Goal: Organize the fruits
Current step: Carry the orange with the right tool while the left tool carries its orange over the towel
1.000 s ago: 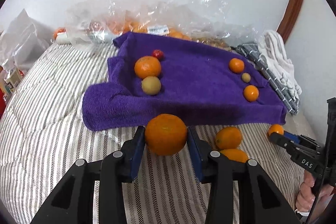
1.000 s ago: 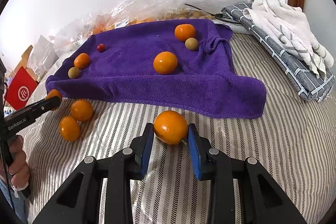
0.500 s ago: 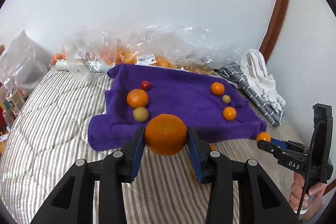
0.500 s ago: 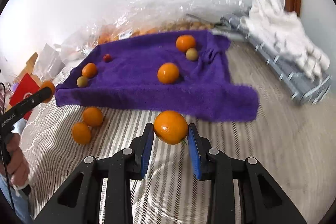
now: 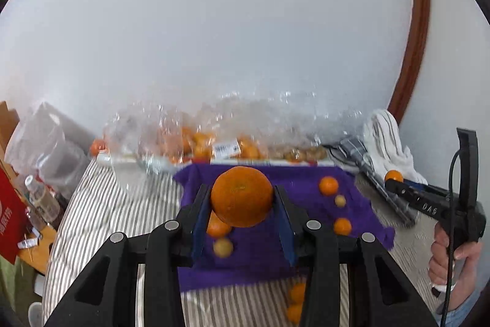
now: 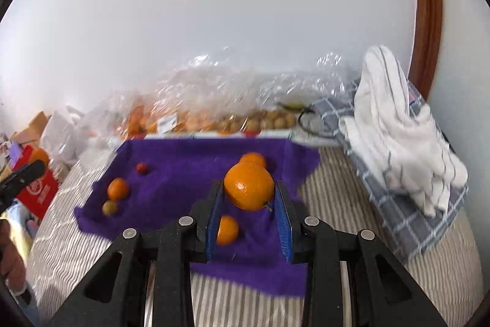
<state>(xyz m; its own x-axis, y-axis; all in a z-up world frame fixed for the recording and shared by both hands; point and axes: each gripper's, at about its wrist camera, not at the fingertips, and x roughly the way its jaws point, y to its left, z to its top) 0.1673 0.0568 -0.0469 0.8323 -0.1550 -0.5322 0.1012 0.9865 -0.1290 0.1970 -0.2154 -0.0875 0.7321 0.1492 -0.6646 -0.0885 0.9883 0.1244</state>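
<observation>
My left gripper (image 5: 242,198) is shut on a large orange (image 5: 242,195), held in the air above the purple towel (image 5: 306,219). My right gripper (image 6: 248,189) is shut on a smaller orange (image 6: 248,185), also raised over the purple towel (image 6: 183,173). On the towel lie several small oranges, such as one (image 5: 328,185) at the far right and one (image 6: 117,188) at the left, two yellow-green fruits (image 6: 109,207) and a red fruit (image 6: 141,168). The right gripper (image 5: 395,178) shows at the right edge of the left wrist view, gripped by a person's hand (image 5: 450,262).
The towel lies on a striped bed cover (image 5: 107,204). Clear plastic bags of fruit (image 6: 199,100) line the wall behind it. A checked cloth and white towel (image 6: 398,127) lie at the right. Two oranges (image 5: 297,302) rest on the cover before the towel. A red box (image 6: 36,189) stands at the left.
Both grippers have risen from the striped cover with their oranges and now hang over the purple towel; the views have tilted up toward the wall.
</observation>
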